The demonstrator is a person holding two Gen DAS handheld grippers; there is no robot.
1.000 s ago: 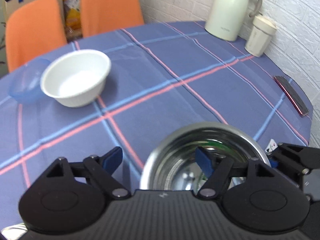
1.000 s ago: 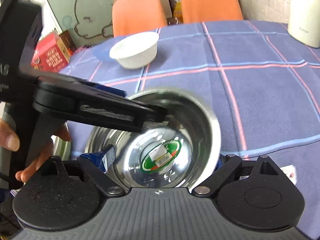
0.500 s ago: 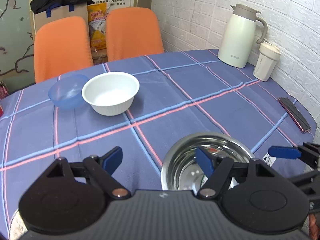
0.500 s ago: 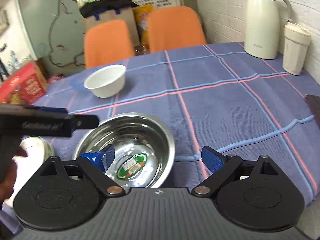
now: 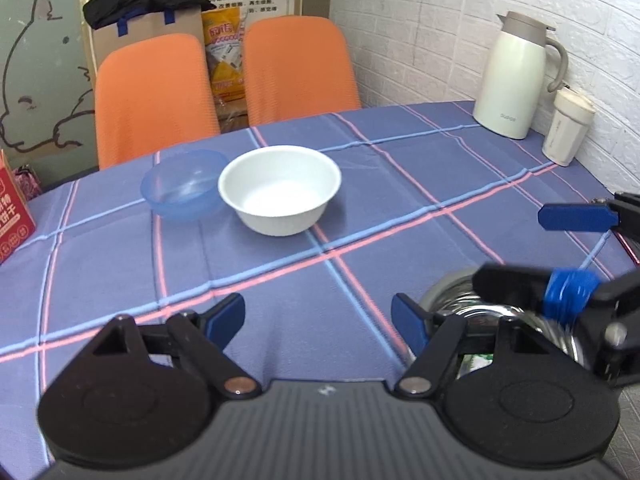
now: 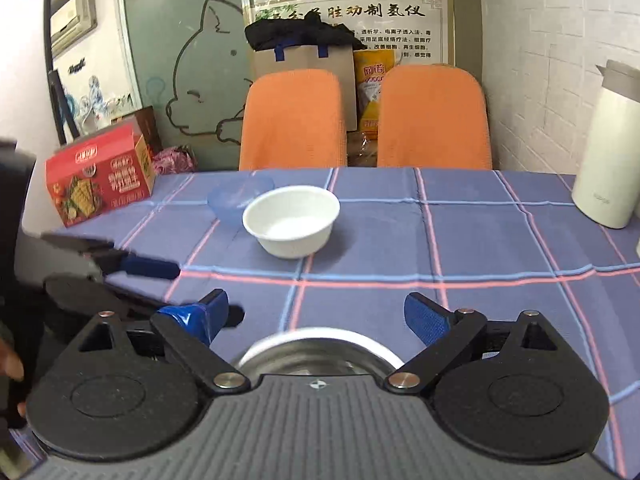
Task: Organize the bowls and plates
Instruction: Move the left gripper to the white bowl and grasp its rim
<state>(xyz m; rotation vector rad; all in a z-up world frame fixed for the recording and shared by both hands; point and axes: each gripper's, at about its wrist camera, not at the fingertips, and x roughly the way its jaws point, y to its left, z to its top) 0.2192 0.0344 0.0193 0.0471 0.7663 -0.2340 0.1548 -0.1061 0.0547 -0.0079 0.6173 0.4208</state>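
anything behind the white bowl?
A blue bowl sits just behind the white bowl, to its left; whether they touch is unclear. Beyond the table stand two orange chairs. The blue bowl's near right edge is hidden by the white one.

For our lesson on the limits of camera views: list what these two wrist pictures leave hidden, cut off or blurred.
- Steel bowl: right wrist view shows only its far rim; the right hand-held gripper body covers the rest.
- Steel bowl, left wrist view: partly behind both grippers, so its contents are unclear.
- Right hand-held gripper in the left wrist view: motion-blurred.
- Blue bowl: partly behind the white bowl.
- Thermos: cut by the right edge.
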